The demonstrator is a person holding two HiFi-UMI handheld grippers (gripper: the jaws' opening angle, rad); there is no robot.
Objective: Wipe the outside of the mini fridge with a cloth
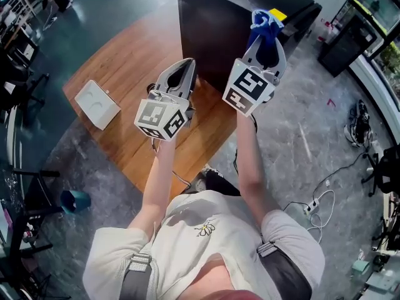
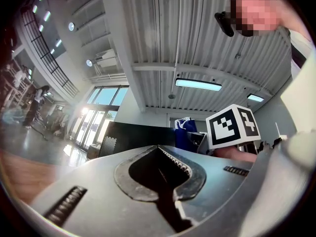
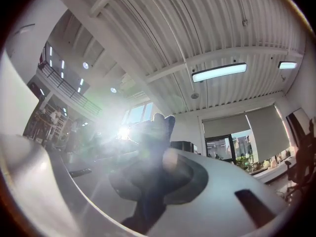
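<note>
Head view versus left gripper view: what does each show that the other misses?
Only the head view: the wooden table, the white box on it, and the person's torso. Only the left gripper view: the ceiling light and the windows. Both: the black mini fridge and the blue cloth clamped in the right gripper.

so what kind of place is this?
Probably an open lab or workshop hall: high ribbed ceiling with strip lights, a mezzanine railing, and cables and a power strip loose on the floor.
</note>
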